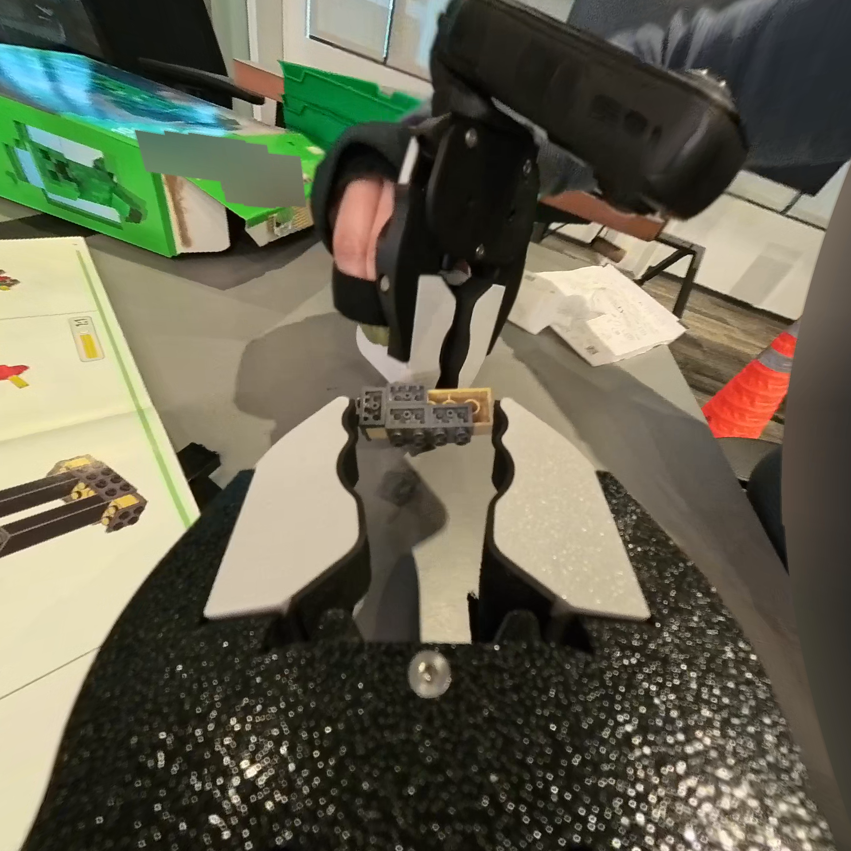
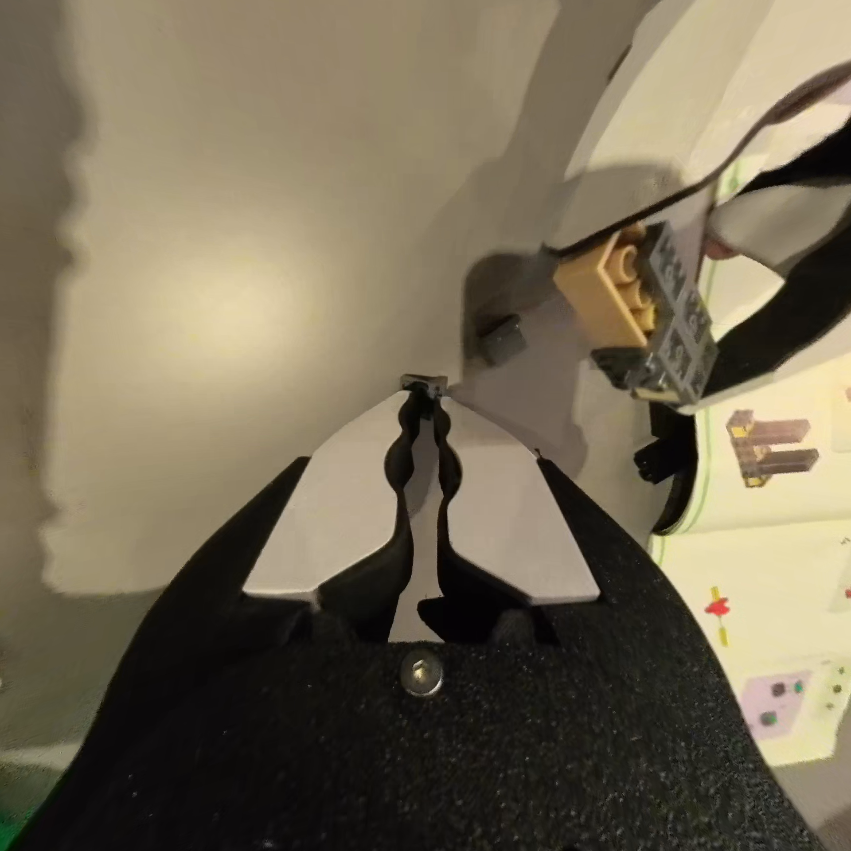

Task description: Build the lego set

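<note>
One grey-and-tan lego assembly (image 1: 426,416) sitting pinched between the left gripper (image 1: 423,410) tips at 12 o'clock, right gripper (image 2: 423,387) nipping one small dark grey piece (image 2: 424,382), tips pointing down over the table (image 2: 207,230), one loose grey piece (image 2: 504,343) lying at 2 o'clock, one instruction booklet (image 1: 55,414) lying at 9 o'clock

instruction booklet (image 1: 69,414) cut off at left edge, green box (image 1: 92,184) partly mosaicked, small grey piece (image 2: 423,384) mostly hidden between right gripper (image 2: 424,391) tips
</note>
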The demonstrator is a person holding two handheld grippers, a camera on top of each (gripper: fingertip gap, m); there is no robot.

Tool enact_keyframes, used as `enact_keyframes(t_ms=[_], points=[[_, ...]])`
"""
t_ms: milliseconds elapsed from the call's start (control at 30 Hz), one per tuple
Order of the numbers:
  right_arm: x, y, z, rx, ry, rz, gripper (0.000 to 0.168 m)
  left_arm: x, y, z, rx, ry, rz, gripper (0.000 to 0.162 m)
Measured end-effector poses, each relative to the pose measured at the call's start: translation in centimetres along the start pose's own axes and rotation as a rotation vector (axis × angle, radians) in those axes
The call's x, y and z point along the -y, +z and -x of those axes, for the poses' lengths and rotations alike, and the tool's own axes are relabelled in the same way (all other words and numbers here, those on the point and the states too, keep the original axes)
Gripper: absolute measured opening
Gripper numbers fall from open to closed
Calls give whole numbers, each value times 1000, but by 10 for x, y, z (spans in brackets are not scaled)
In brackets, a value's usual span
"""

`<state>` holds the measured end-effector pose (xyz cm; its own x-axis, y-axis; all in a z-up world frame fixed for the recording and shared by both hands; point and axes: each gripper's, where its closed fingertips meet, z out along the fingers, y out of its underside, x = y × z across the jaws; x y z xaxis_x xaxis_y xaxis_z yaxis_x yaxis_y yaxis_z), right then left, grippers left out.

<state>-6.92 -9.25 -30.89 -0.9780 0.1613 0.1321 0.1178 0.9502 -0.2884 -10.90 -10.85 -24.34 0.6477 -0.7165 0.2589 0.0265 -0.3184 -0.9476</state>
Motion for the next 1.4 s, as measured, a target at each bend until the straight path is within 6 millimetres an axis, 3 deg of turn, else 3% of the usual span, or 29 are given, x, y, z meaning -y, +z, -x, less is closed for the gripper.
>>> enact_keyframes(t_ms=[133, 333, 533, 1400], points=[[14, -16, -2, -166, 8, -88, 5, -1, -3, -11, -98, -24, 0, 56], [55, -55, -9, -368, -84, -217, 5, -3, -10, -35, -276, -20, 10, 56], [88, -64, -7, -439, -202, -254, 5, -8, -8, -48, -351, -4, 42, 56], [100, -52, -5, -288, -385, -174, 5, -9, -10, -68, -479, -3, 48, 56]])
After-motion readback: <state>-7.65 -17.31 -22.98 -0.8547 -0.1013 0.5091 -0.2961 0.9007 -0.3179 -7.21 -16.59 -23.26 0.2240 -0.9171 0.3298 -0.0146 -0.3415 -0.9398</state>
